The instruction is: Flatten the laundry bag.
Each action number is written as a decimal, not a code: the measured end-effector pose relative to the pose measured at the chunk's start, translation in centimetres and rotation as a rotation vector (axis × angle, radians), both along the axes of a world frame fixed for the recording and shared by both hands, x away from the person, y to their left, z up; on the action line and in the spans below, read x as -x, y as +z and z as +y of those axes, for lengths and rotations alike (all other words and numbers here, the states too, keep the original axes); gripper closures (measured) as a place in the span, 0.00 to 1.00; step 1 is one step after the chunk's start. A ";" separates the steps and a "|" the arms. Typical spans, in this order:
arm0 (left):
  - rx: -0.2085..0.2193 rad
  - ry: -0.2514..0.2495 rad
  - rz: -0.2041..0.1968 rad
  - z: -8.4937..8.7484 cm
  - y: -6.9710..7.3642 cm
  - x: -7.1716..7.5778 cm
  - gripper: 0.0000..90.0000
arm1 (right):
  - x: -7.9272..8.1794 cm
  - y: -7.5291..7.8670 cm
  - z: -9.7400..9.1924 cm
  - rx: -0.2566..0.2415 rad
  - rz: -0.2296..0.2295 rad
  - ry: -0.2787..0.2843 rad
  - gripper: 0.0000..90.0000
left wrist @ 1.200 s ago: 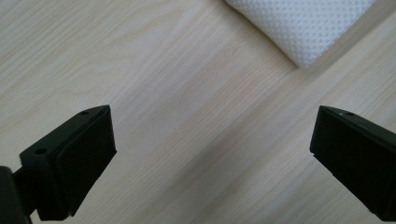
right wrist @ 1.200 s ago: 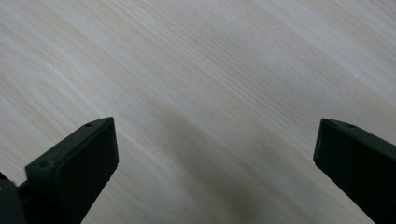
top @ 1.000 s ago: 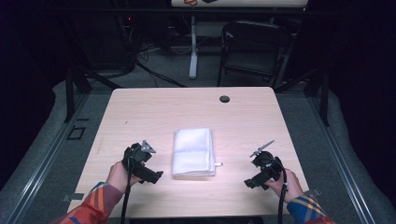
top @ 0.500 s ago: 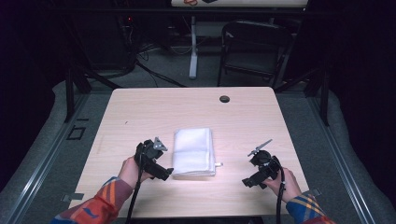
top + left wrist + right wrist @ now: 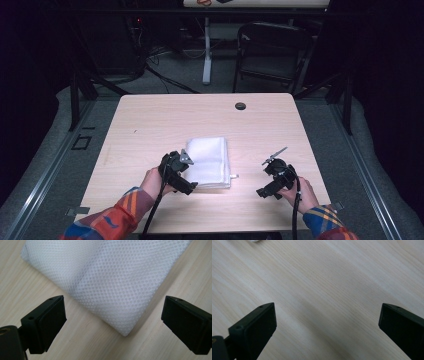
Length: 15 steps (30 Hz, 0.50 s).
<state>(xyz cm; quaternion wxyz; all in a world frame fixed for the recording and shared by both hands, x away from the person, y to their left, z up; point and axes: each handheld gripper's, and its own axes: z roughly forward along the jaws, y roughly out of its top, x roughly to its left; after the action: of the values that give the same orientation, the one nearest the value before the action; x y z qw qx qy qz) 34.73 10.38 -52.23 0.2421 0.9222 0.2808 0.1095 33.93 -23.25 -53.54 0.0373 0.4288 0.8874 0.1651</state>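
Note:
A folded white mesh cloth lies flat at the middle of the wooden table. My left gripper is at the cloth's near left corner. In the left gripper view, that corner lies between the wide-apart jaws of my left gripper, and neither pad touches it. Those jaws have just been closing a little. My right gripper stands to the right of the cloth, apart from it. In the right gripper view, my right gripper is open over bare wood.
A small white tab sticks out from the cloth's near right corner. A black round cap sits near the table's far edge. A dark chair and cables stand beyond the table.
My left hand has slid right across the table up to the cloth's near left corner. The right hand has stayed where it was.

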 end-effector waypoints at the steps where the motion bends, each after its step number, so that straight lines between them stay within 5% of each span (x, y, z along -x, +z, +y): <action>1: -0.001 -0.007 0.002 -0.2 -0.1 0.0 0.07 | 0.0 0.0 0.0 0.002 0.001 0.002 0.01; 15: -0.003 -0.081 0.019 -2.8 -0.7 -0.6 0.17 | 0.1 0.0 0.0 -0.006 0.013 0.006 0.03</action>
<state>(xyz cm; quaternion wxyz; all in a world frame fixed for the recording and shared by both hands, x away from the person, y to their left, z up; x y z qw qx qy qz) 35.37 7.55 -52.96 0.2424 0.9342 0.2453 0.0914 33.85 -23.29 -53.58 0.0298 0.4273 0.8884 0.1650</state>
